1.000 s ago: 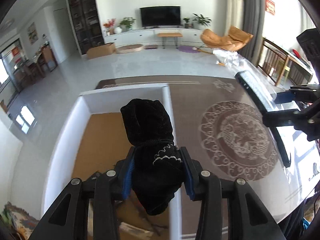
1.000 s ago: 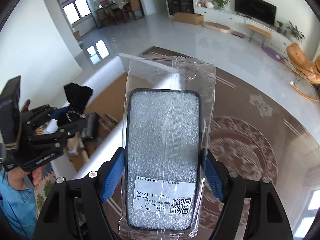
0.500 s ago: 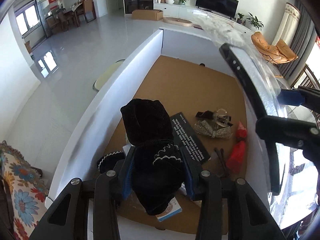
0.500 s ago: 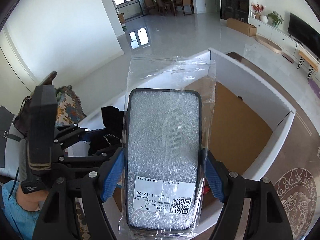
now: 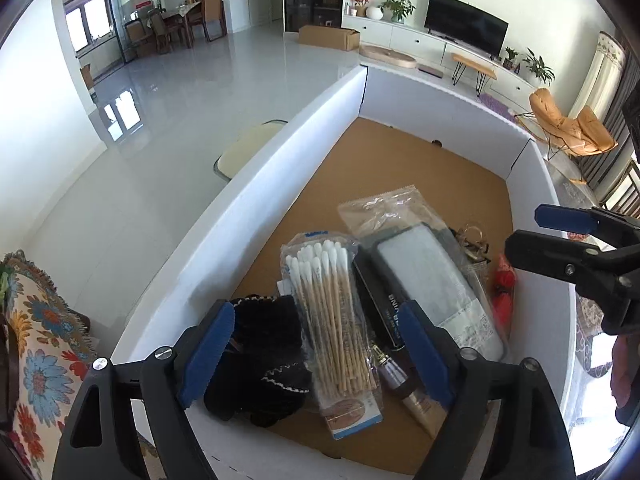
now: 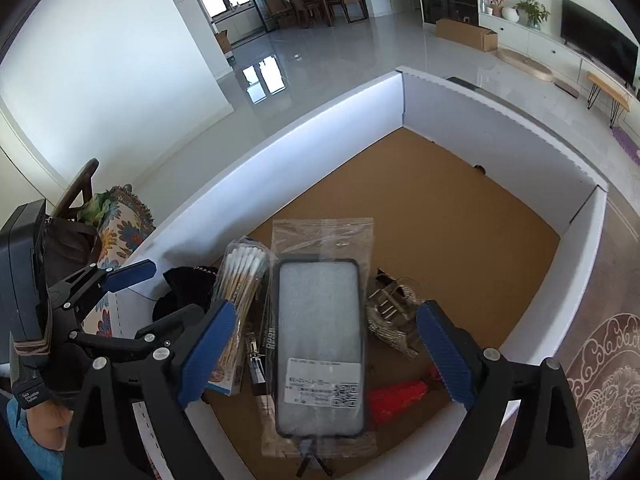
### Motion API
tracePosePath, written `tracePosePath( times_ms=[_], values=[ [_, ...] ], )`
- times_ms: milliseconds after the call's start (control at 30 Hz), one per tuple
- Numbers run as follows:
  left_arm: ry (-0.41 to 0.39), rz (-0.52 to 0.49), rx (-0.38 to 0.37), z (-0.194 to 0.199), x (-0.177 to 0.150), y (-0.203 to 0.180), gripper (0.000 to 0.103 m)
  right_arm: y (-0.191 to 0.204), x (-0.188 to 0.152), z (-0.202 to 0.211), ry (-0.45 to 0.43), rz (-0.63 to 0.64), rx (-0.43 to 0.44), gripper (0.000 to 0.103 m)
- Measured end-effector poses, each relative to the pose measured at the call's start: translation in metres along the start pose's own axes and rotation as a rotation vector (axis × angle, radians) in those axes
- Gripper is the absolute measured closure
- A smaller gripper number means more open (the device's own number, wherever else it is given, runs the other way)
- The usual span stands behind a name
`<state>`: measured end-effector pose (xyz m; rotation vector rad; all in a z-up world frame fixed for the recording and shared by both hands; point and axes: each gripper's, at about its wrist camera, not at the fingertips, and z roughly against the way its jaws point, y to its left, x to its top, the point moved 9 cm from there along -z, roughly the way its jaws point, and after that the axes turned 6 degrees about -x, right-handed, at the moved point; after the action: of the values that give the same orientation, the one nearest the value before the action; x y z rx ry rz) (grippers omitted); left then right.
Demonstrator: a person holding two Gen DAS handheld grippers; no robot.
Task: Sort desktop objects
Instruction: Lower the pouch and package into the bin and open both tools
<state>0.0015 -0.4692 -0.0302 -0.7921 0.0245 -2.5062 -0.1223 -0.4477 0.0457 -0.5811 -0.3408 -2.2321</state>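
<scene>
White walls of a brown-floored box (image 5: 280,168) fill both views. Left gripper (image 5: 312,356) is opening over it, gripping nothing; the black pouch (image 5: 260,360) lies below at seven o'clock. Right gripper (image 6: 324,356) is opening too, its bagged phone case (image 6: 320,340) lying loose on the floor, beside cotton swabs (image 6: 240,280).

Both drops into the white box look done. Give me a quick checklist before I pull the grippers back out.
1. Left gripper jaws opening, nothing pinched: ok.
2. Black pouch lying in the white box: ok.
3. Right gripper jaws opening, clear of the bagged phone case: ok.
4. Phone case resting on the other items in the box: ok.
5. Cotton swab pack inside the box: ok.
6. Items left on the desk: cannot tell.
</scene>
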Motion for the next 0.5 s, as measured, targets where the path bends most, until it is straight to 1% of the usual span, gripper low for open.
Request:
tracePosePath(
  times_ms=[33, 67, 100, 133, 200, 367, 433, 500],
  values=[
    [-0.020, -0.003, 0.007, 0.005, 0.002, -0.005, 0.015, -0.008, 0.000, 0.009, -0.021, -0.001, -0.014, 0.009],
    [-0.040, -0.005, 0.016, 0.009, 0.006, -0.010, 0.010, -0.014, -0.002, 0.024, -0.040, 0.000, -0.032, 0.008],
    [-0.062, -0.006, 0.027, 0.014, 0.010, -0.016, 0.003, -0.023, -0.004, 0.036, -0.060, 0.003, -0.048, 0.007],
    [-0.080, -0.004, 0.036, 0.019, 0.014, -0.023, 0.000, -0.034, -0.008, 0.046, -0.079, 0.008, -0.065, 0.005],
    [-0.121, 0.008, 0.067, 0.029, 0.021, -0.038, 0.000, -0.052, -0.015, 0.062, -0.109, 0.018, -0.108, 0.005],
    [-0.203, 0.001, 0.136, 0.051, 0.033, -0.065, 0.000, -0.084, -0.039, 0.081, -0.121, -0.006, -0.124, 0.004],
    [-0.220, 0.008, 0.167, 0.056, 0.032, -0.072, 0.000, -0.089, -0.045, 0.082, -0.117, -0.016, -0.122, 0.004],
    [-0.218, 0.020, 0.168, 0.058, 0.028, -0.077, 0.000, -0.092, -0.051, 0.083, -0.114, -0.017, -0.127, 0.004]
  ],
)
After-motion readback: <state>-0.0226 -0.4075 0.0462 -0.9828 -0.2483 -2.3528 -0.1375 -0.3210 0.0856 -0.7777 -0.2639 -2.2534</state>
